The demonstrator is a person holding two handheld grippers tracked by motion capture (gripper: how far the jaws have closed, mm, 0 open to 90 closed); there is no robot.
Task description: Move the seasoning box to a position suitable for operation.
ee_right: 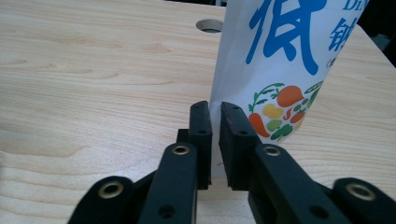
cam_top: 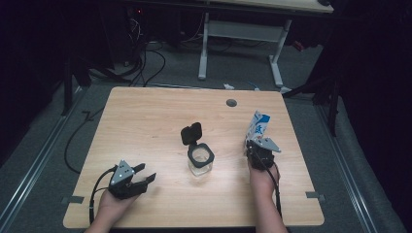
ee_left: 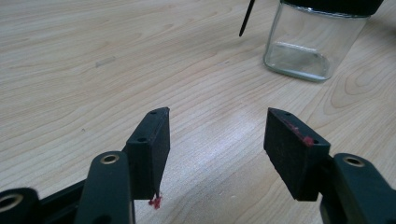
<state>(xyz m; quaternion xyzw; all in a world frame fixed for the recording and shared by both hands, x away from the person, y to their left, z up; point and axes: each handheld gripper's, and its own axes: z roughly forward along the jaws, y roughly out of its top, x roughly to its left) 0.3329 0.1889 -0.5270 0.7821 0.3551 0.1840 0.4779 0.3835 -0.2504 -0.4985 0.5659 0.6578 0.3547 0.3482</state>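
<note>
A clear glass jar stands at the table's middle with its black flip lid swung up and back; in the left gripper view the jar looks empty. A white pouch with blue characters and a vegetable print stands upright right of the jar. My right gripper is shut on the pouch's lower left edge; in the right gripper view the pouch edge sits pinched between the gripper's pads. My left gripper rests near the front left, open, with nothing between its jaws.
The wooden table has a round cable hole near its far edge, also visible beyond the pouch as a hole. Past the table, a white desk frame and cables lie on the dark floor.
</note>
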